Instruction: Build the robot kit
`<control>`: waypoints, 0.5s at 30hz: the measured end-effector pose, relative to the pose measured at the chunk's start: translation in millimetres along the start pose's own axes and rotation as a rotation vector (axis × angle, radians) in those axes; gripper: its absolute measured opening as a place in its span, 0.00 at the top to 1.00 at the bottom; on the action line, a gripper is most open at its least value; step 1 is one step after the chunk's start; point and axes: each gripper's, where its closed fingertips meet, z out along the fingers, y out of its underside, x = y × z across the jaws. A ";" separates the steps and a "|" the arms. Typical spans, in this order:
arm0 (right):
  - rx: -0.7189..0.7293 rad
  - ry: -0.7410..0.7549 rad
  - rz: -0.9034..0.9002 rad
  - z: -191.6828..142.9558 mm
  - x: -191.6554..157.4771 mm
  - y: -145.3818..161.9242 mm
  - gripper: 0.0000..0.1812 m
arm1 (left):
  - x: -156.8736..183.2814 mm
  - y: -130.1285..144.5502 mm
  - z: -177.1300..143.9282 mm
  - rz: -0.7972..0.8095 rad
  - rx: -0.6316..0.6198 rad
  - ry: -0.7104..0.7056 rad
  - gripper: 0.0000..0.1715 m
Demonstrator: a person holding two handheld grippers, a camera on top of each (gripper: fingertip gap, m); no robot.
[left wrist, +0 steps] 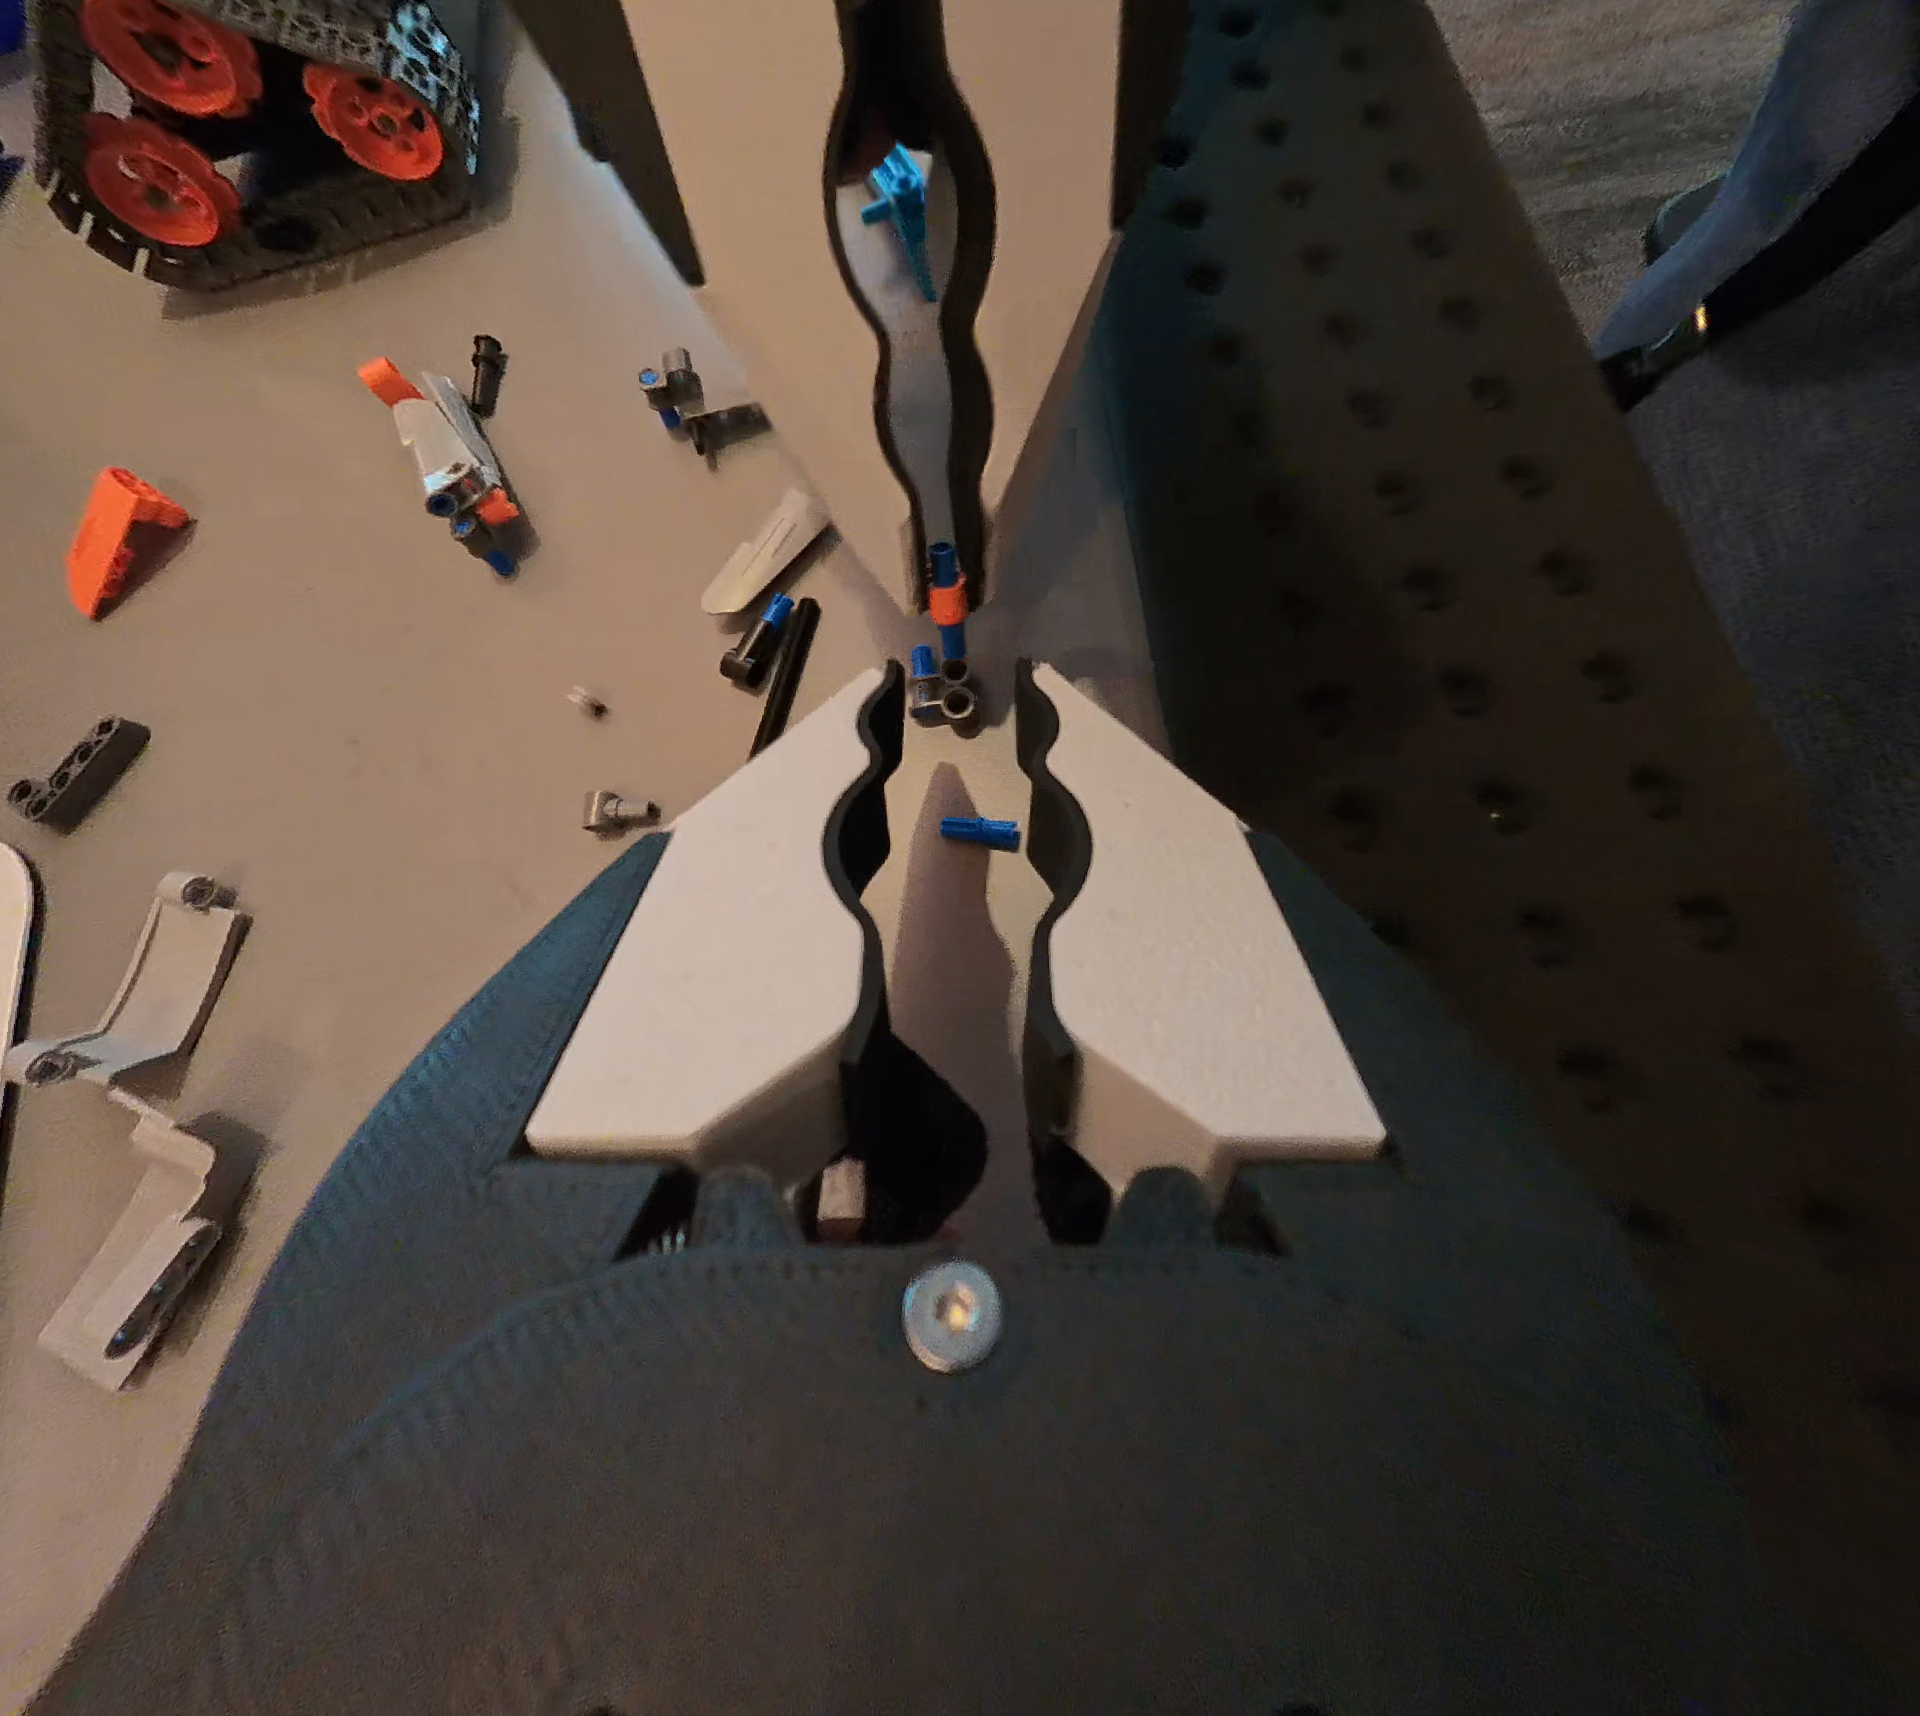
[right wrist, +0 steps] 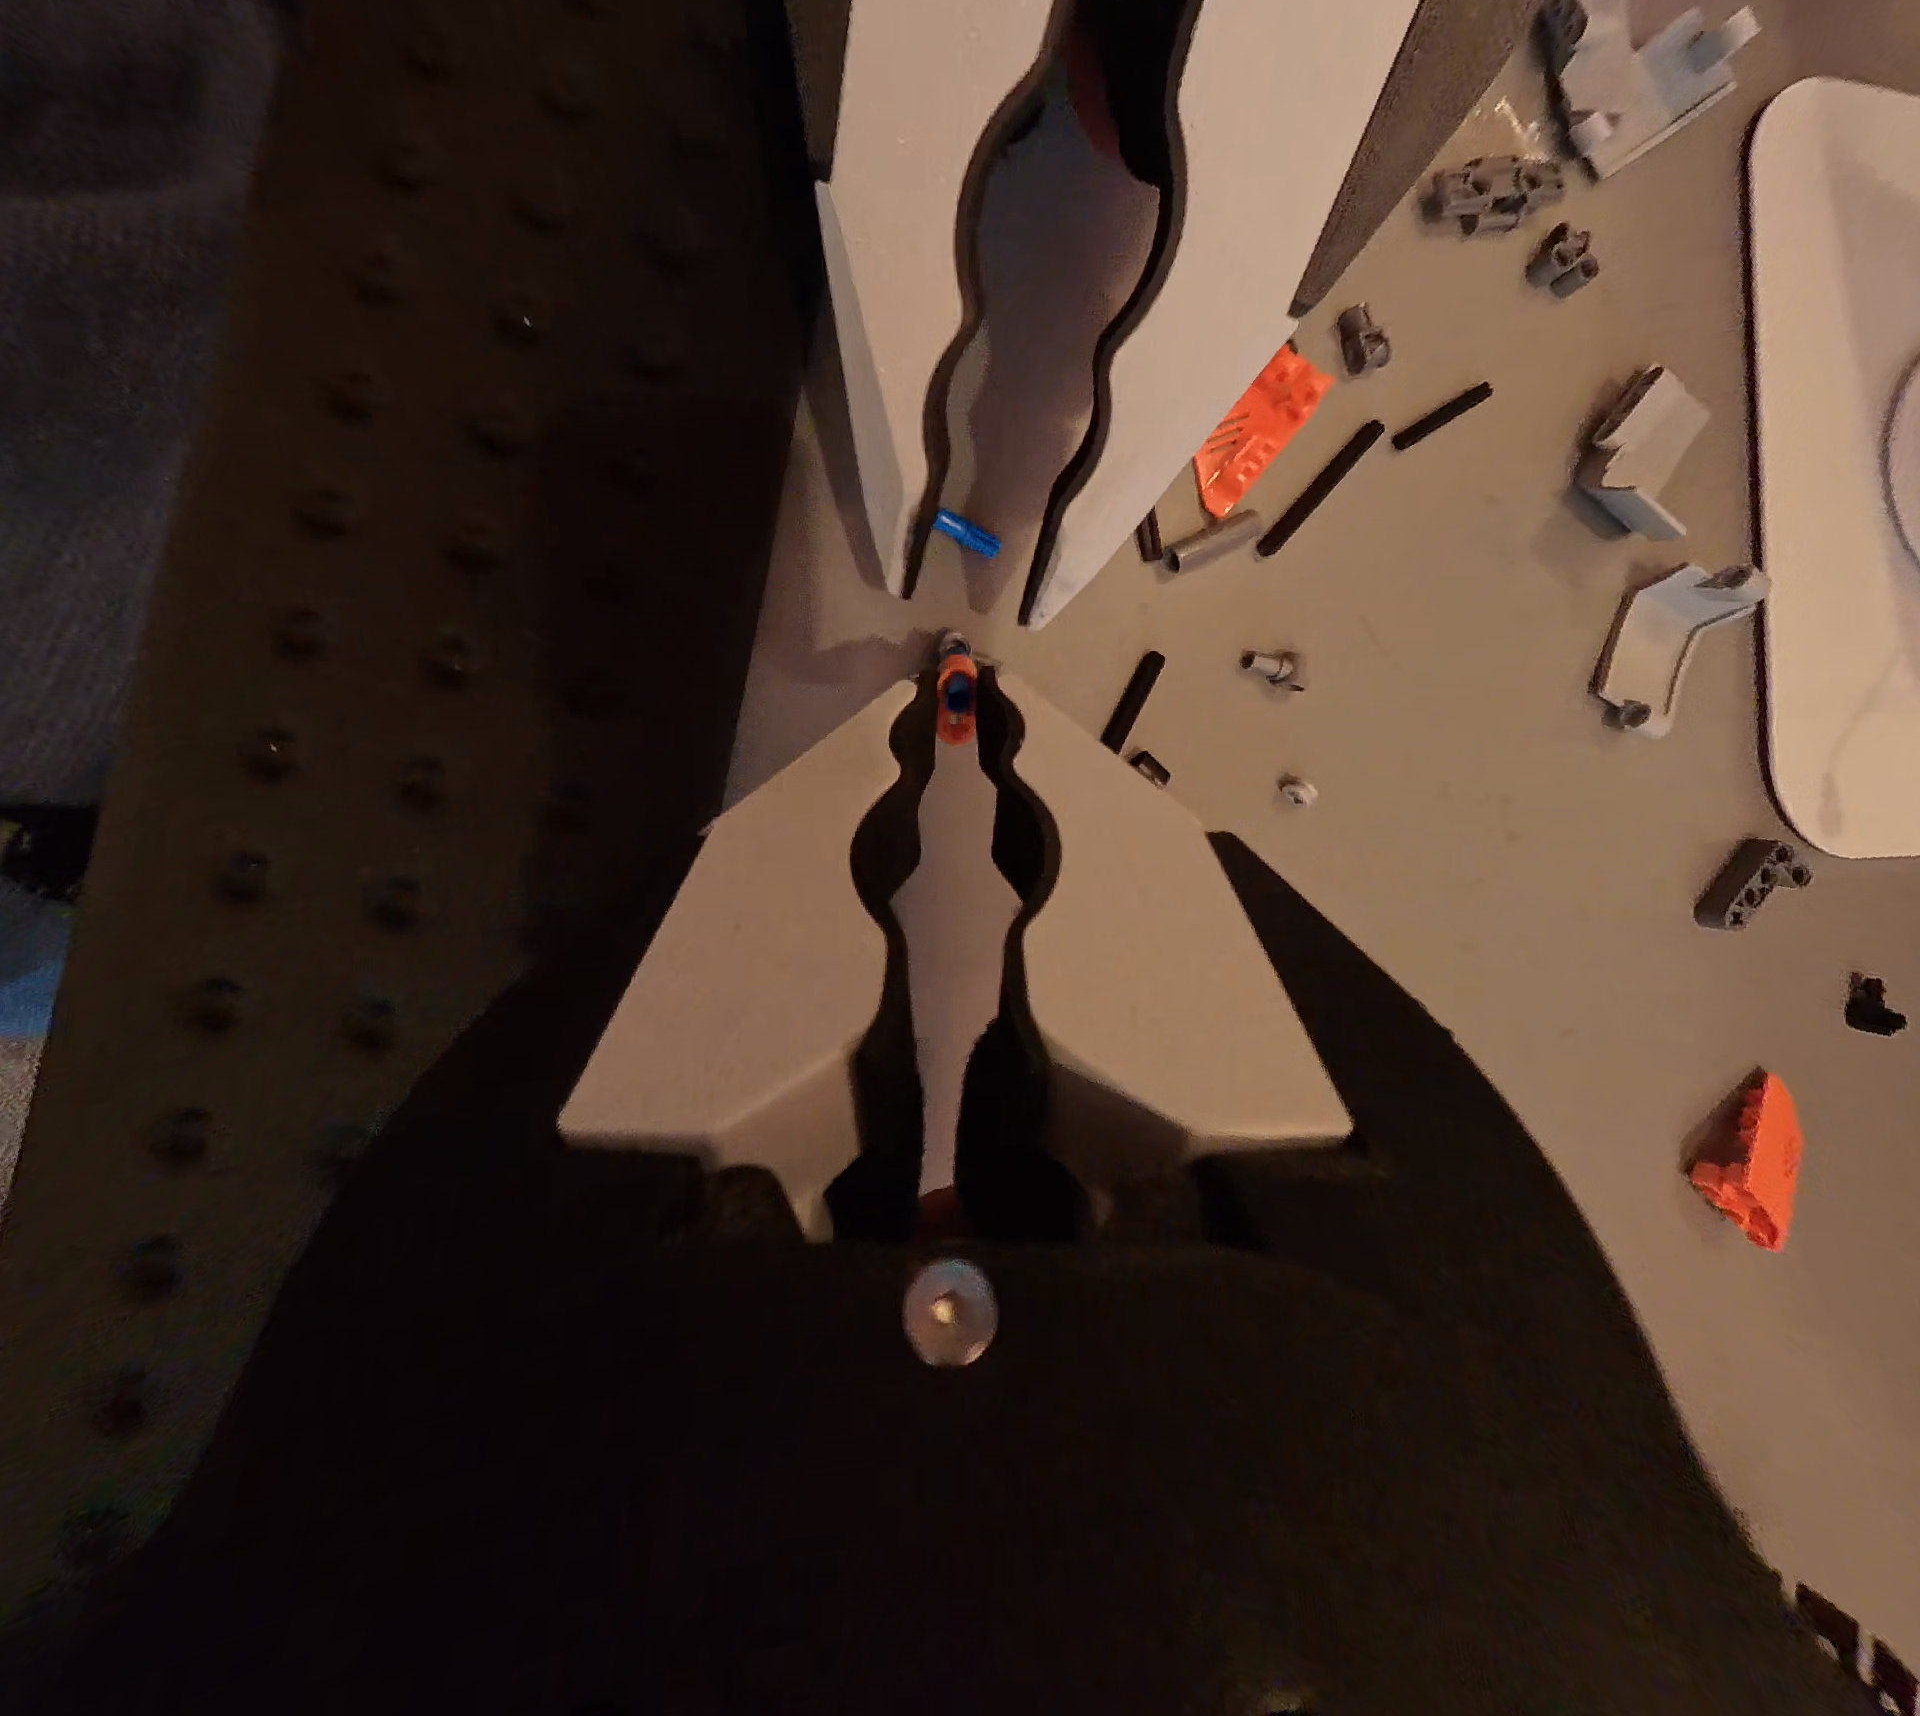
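While open, left tongs near table edge.

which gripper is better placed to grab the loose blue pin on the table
Left. The blue pin lies on the table between the open left gripper's fingers. The right gripper is already shut on an orange and blue piece.
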 end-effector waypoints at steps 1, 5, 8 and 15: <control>-0.028 -0.007 -0.008 1.8 0.2 3.8 0.97 | 0.4 1.4 1.7 0.003 -0.008 0.001 0.89; -0.069 -0.025 -0.010 3.7 2.7 9.6 0.97 | -0.2 7.1 8.3 0.023 -0.042 -0.014 0.89; -0.063 -0.016 0.001 0.7 7.9 8.7 0.97 | -0.8 10.5 11.5 0.035 -0.062 -0.022 0.89; -0.023 -0.005 0.036 -4.6 12.4 10.7 0.97 | -4.2 15.8 17.3 0.060 -0.093 -0.045 0.92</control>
